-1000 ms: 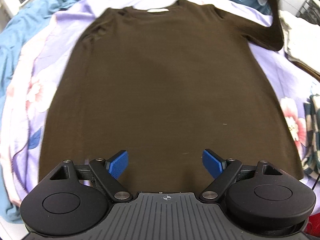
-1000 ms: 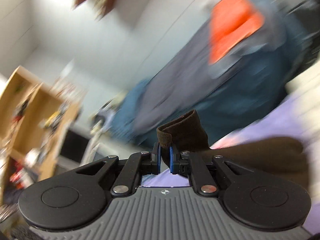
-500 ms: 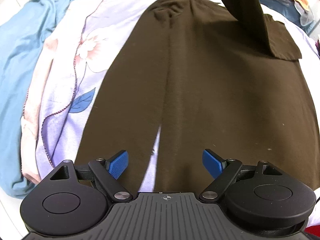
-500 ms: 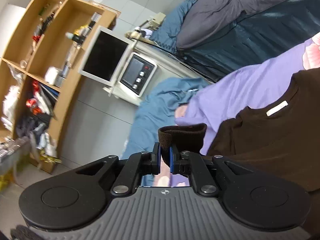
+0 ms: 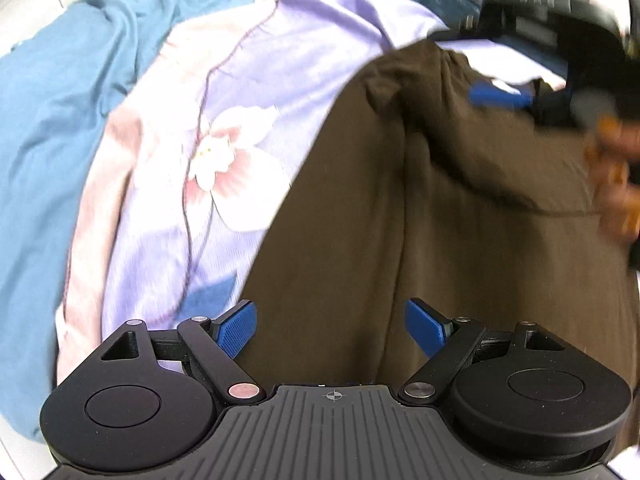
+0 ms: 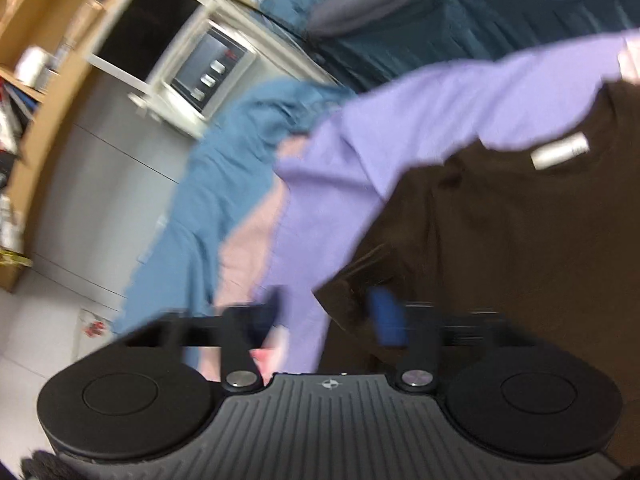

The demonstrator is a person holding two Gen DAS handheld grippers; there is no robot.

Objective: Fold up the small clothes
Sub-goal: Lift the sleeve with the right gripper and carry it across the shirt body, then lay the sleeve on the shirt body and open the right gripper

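Observation:
A dark brown T-shirt (image 5: 460, 240) lies flat on a lilac floral sheet (image 5: 224, 128). One sleeve (image 5: 492, 160) is folded inward across its chest. My left gripper (image 5: 330, 330) is open and empty, low over the shirt's left side near the hem. My right gripper (image 6: 328, 312) is open, just above the folded sleeve's cuff (image 6: 344, 304), which lies between its blurred fingers. It also shows in the left wrist view (image 5: 504, 96) at the top right. The shirt's white neck label (image 6: 560, 152) shows in the right wrist view.
A blue blanket (image 5: 52, 112) lies left of the sheet. A dark teal duvet (image 6: 500, 24) lies behind it. A white appliance with a screen (image 6: 208, 68) and a wooden shelf unit (image 6: 44, 92) stand beyond the bed.
My right gripper carried the sleeve down onto the shirt's chest and opened, letting the cuff go. My left gripper shifted forward and left along the shirt, still open.

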